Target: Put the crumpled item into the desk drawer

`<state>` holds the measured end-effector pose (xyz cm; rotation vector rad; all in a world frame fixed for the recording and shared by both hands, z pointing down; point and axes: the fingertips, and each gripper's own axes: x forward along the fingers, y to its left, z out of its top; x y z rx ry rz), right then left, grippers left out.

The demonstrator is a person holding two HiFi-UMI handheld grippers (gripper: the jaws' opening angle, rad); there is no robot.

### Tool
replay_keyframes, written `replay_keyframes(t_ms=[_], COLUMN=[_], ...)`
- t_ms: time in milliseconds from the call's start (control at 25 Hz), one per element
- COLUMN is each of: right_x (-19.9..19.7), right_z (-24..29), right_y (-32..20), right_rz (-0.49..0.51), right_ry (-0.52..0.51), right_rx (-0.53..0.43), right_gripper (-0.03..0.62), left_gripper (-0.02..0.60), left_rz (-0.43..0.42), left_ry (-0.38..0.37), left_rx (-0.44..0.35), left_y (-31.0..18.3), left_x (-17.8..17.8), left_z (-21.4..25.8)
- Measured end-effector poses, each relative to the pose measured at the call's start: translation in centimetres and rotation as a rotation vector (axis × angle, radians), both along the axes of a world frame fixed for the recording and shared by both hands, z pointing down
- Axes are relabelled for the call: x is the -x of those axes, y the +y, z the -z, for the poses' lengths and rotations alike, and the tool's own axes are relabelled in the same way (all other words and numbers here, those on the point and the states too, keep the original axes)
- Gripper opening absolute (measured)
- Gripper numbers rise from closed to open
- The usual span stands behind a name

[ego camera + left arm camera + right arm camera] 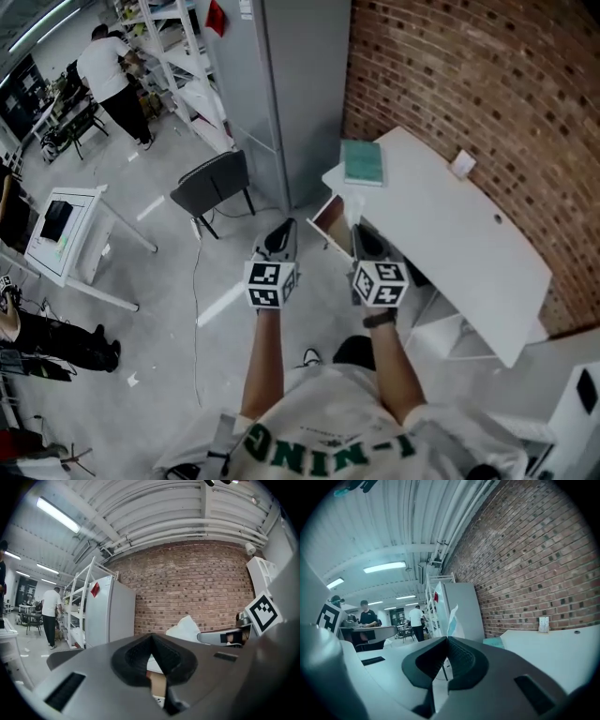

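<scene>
White desk (450, 225) is standing along the brick wall (487, 84); at its near-left end the drawer (330, 223) is showing a brown inside and seems to be pulled out already, though the head view is too small there to be certain; opening is judged done, depositing is what is left.

Left gripper (279, 240) is hovering next to the right one, near the drawer; its jaws are lying pressed together with nothing between them.

Right gripper (446, 641) is pinching the crumpled item (453, 619); its jaws are sitting fully closed on it; the thin, pale blue-and-white piece is passing between the pads and sticking out past the tips.

The item is thus being carried in the air just beside the drawer, not yet inside it; remaining, by my judgement: lowering it in, letting go, and probably pushing the drawer shut.

Orientation: the item's long axis is running along the jaws' own line; its free, tapered end is pointing forward and upward, away from the gripper body; a shorter white part is showing below the pads.
</scene>
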<state>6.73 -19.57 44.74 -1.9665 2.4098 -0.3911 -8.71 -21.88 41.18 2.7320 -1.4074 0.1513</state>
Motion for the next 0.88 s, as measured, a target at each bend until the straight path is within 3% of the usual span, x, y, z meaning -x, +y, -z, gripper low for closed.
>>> replay_keyframes(t_ms=[200, 360, 880], right_x=[-2.1, -3.1, -5.0], right_z=[-3.3, -6.2, -18.6], right_y=[-2.4, -4.7, -11.8], right_rz=[-0.052, -0.038, 0.017], right_ry=[0.018, 0.018, 0.004], right_rx=[0.069, 0.124, 0.372], right_gripper=[0.005, 0.005, 0.005], left_gripper=[-0.003, -0.003, -0.003], left_rz=[-0.052, -0.072, -0.047], left_ry=[-0.010, -0.009, -0.033], left_rx=[0.064, 0.098, 0.301], left_y=[-3.0, -5.9, -14.7], left_x=[-1.8, -3.7, -7.5], left_z=[-2.9, -5.4, -16.1])
